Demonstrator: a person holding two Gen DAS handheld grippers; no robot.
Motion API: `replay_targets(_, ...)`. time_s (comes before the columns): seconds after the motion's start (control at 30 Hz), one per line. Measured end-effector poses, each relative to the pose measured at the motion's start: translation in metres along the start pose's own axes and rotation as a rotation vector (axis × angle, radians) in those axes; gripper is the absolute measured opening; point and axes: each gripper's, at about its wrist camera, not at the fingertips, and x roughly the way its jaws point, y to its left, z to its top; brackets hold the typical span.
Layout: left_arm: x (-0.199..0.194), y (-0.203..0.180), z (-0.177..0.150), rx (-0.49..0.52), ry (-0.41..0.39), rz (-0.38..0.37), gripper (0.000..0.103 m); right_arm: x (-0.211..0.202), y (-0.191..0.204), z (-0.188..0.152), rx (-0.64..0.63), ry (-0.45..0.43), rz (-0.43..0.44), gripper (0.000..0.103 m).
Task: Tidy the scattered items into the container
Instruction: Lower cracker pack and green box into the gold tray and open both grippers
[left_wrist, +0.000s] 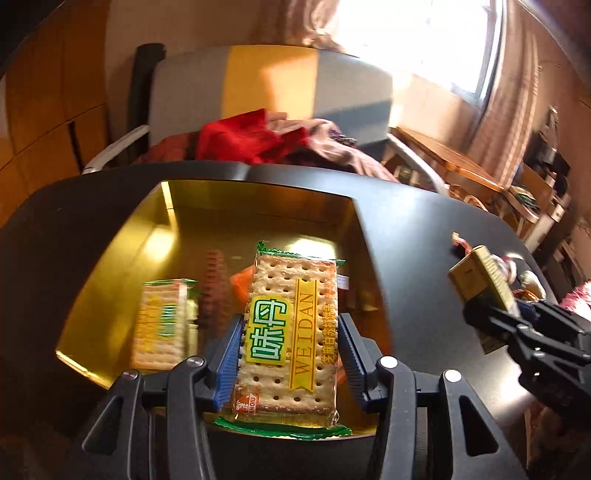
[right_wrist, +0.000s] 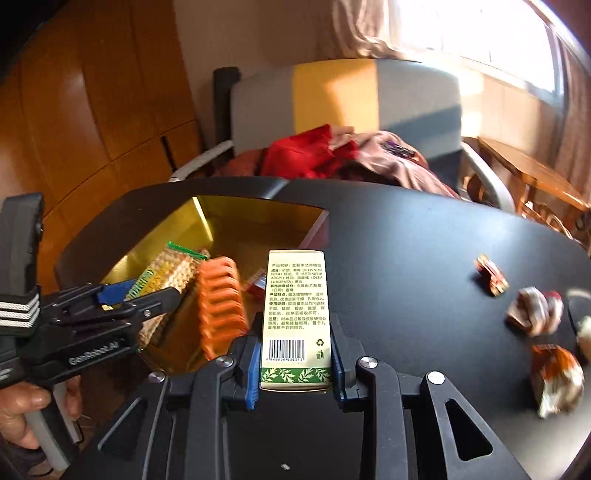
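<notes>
A gold-lined open box (left_wrist: 110, 295) sits on the black table (left_wrist: 424, 240); it also shows in the right wrist view (right_wrist: 236, 218). My left gripper (left_wrist: 291, 354) holds a cracker packet (left_wrist: 291, 332) between its blue pads, over the box. In the right wrist view the packet (right_wrist: 166, 273) hangs over the box beside an orange ridged item (right_wrist: 219, 302). My right gripper (right_wrist: 295, 350) is shut on a small cream carton (right_wrist: 295, 314) with a barcode, at the box's right edge; the carton shows in the left wrist view (left_wrist: 480, 284).
Several wrapped sweets lie on the table to the right (right_wrist: 491, 275), (right_wrist: 535, 310), (right_wrist: 557, 376). A chair (right_wrist: 332, 99) with red and brown cloth (right_wrist: 310, 155) stands behind the table. Wooden cabinets stand to the left.
</notes>
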Motion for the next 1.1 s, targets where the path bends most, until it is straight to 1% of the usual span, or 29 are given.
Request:
replay_targets(0.1,0.006,0.022,0.004,-0.032,0.001,0.039,0.05,0.016,0.021,0.014,-0.036,0.008,0.033,0.03)
replay_targets(0.23,0.015,0.044,0.007,-0.057,0.013,0.078,0.05,0.046,0.045,0.027,-0.078,0.048,0.065,0.03)
replay_targets(0.37,0.024,0.058,0.012,-0.077,0.02,0.102,0.05,0.078,0.06,0.035,-0.099,0.097,0.08,0.03)
replay_targets(0.5,0.029,0.067,0.014,-0.101,0.034,0.101,0.05,0.104,0.069,0.04,-0.103,0.151,0.105,0.03)
replay_targets(0.63,0.029,0.071,0.013,-0.108,0.033,0.11,0.05,0.111,0.067,0.039,-0.068,0.164,0.133,0.031)
replay_targets(0.67,0.029,0.072,0.013,-0.11,0.03,0.113,0.051,0.112,0.067,0.039,-0.065,0.165,0.136,0.033)
replay_targets(0.77,0.025,0.075,0.013,-0.134,0.023,0.101,0.055,0.108,0.064,0.037,-0.051,0.161,0.138,0.033)
replay_targets(1.0,0.01,0.069,0.009,-0.133,0.002,0.097,0.055,0.088,0.055,0.035,-0.006,0.122,0.137,0.035)
replay_targets(1.1,0.001,0.063,0.007,-0.132,-0.007,0.079,0.055,0.078,0.05,0.033,0.008,0.105,0.126,0.037)
